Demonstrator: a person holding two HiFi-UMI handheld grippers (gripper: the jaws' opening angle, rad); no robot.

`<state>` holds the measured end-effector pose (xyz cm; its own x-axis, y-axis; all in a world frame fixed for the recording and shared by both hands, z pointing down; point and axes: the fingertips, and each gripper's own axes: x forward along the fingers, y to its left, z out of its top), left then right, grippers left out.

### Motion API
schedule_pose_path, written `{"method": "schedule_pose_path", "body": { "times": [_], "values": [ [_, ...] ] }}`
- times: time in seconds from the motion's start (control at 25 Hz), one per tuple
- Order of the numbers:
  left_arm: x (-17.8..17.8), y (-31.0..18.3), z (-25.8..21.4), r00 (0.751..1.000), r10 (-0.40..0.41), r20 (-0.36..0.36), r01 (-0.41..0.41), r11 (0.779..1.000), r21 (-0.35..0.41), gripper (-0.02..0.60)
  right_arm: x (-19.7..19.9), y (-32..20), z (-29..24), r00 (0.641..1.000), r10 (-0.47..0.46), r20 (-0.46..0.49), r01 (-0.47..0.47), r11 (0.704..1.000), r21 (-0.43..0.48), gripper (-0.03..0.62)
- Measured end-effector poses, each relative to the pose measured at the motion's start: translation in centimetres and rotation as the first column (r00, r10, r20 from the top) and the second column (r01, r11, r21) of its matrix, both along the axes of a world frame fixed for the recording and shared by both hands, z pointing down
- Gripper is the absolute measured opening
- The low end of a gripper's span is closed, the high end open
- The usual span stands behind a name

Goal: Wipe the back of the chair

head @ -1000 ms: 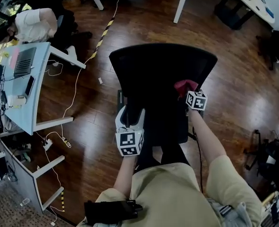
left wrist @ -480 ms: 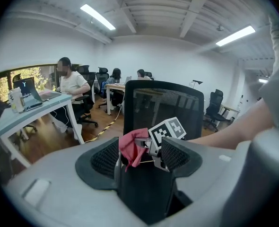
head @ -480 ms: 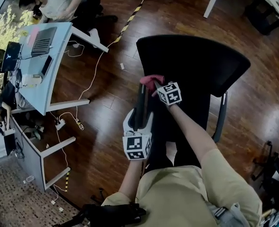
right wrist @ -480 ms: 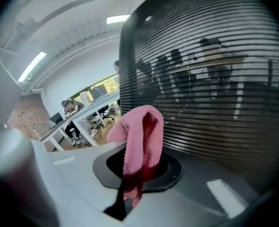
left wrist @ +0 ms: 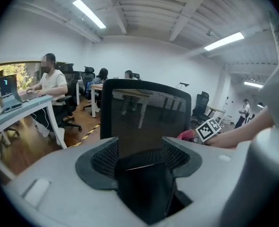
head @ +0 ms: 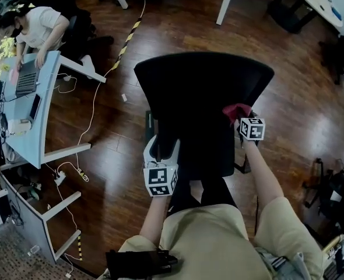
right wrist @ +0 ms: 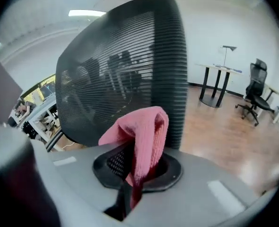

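Pink cloth (right wrist: 146,126): clenched in your right gripper (right wrist: 139,167) jaws, just beside the chair back (right wrist: 116,65) at its right edge. The mesh lies straight ahead and spans leftward. Your left gripper (left wrist: 140,156) jaws clamp a black chair part (left wrist: 144,190), likely an armrest.

Lighting even, from ceiling strips (left wrist: 89,13) overhead, no hard shadows. Soft glare on wood floor (head: 312,118) in head view. Both gripper views: heavy fisheye, dark vignetted corners, near foreground soft/oof. Chair mesh (right wrist: 120,74) reasonably sharp; right gripper view smeared at edges.

Pink cloth (head: 235,109) at black chair back (head: 201,80)
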<state>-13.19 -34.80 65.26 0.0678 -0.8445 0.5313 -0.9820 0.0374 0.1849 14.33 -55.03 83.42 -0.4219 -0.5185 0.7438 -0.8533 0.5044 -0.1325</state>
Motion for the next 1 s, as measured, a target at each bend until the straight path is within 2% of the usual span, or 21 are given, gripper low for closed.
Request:
{"method": "schedule_pose_path", "body": {
  "times": [0.04, 0.12, 0.2, 0.28, 0.36, 0.44, 0.48, 0.52, 0.56, 0.6, 0.68, 0.76, 0.88, 1.0],
  "values": [
    [0.6, -0.4, -0.1, 1.000, 0.014, 0.001, -0.014, 1.000, 0.006, 0.259, 0.8, 0.3, 0.1, 1.000, 0.010, 0.012, -0.010, 1.000, -0.013, 0.022],
    [1.2, -0.9, -0.2, 1.000, 0.030, 0.006, -0.031, 0.999, 0.009, 0.259, -0.4, 1.5, 0.6, 0.998, -0.008, 0.056, 0.010, 0.999, -0.048, 0.022],
    [1.4, -0.7, -0.2, 0.999, 0.031, 0.021, -0.032, 0.999, 0.005, 0.259, -4.9, 3.3, 0.9, 0.987, -0.099, 0.126, 0.108, 0.992, -0.061, 0.023],
    [1.2, -0.4, -0.4, 0.999, 0.021, 0.036, -0.021, 1.000, 0.004, 0.259, -11.4, 5.1, 0.7, 0.950, -0.229, 0.212, 0.244, 0.969, -0.045, 0.023],
    [0.7, 0.0, -0.8, 0.999, 0.002, 0.046, -0.002, 1.000, 0.007, 0.259, -18.7, 7.1, -0.1, 0.883, -0.360, 0.302, 0.383, 0.924, -0.019, 0.023],
    [0.0, 0.7, -1.0, 0.998, -0.020, 0.058, 0.020, 1.000, 0.002, 0.259, -25.5, 9.7, -0.6, 0.803, -0.477, 0.357, 0.514, 0.858, -0.012, 0.023],
    [-0.5, 1.3, -0.9, 0.998, -0.031, 0.063, 0.031, 0.999, -0.004, 0.259, -28.4, 11.0, -0.4, 0.775, -0.516, 0.364, 0.562, 0.827, -0.022, 0.023],
    [-0.9, 1.9, -0.8, 0.997, -0.043, 0.067, 0.044, 0.999, -0.012, 0.258, -30.9, 12.0, -0.1, 0.761, -0.539, 0.361, 0.589, 0.807, -0.038, 0.023],
    [-1.4, 2.4, -0.7, 0.996, -0.055, 0.071, 0.057, 0.998, -0.021, 0.258, -32.8, 12.5, 0.4, 0.761, -0.545, 0.352, 0.598, 0.799, -0.055, 0.023],
    [-1.8, 2.9, -0.5, 0.995, -0.067, 0.073, 0.069, 0.997, -0.029, 0.258, -34.0, 12.7, 0.9, 0.768, -0.540, 0.344, 0.594, 0.802, -0.067, 0.023],
    [-2.4, 3.7, -0.5, 0.994, -0.086, 0.074, 0.089, 0.995, -0.036, 0.258, -34.5, 12.0, 1.6, 0.790, -0.504, 0.350, 0.560, 0.825, -0.075, 0.025],
    [-3.1, 3.9, -0.5, 0.993, -0.100, 0.069, 0.102, 0.994, -0.033, 0.256, -32.4, 10.1, 1.9, 0.827, -0.428, 0.364, 0.484, 0.871, -0.077, 0.025],
    [-3.1, 3.1, -0.4, 0.994, -0.097, 0.051, 0.098, 0.995, -0.021, 0.255, -24.5, 5.8, 2.5, 0.912, -0.241, 0.333, 0.286, 0.954, -0.094, 0.025],
    [-2.0, 1.3, -0.6, 0.997, -0.065, 0.030, 0.065, 0.998, 0.006, 0.253, -12.9, 2.0, 2.4, 0.972, -0.040, 0.232, 0.062, 0.994, -0.086, 0.025]
  ]
}}
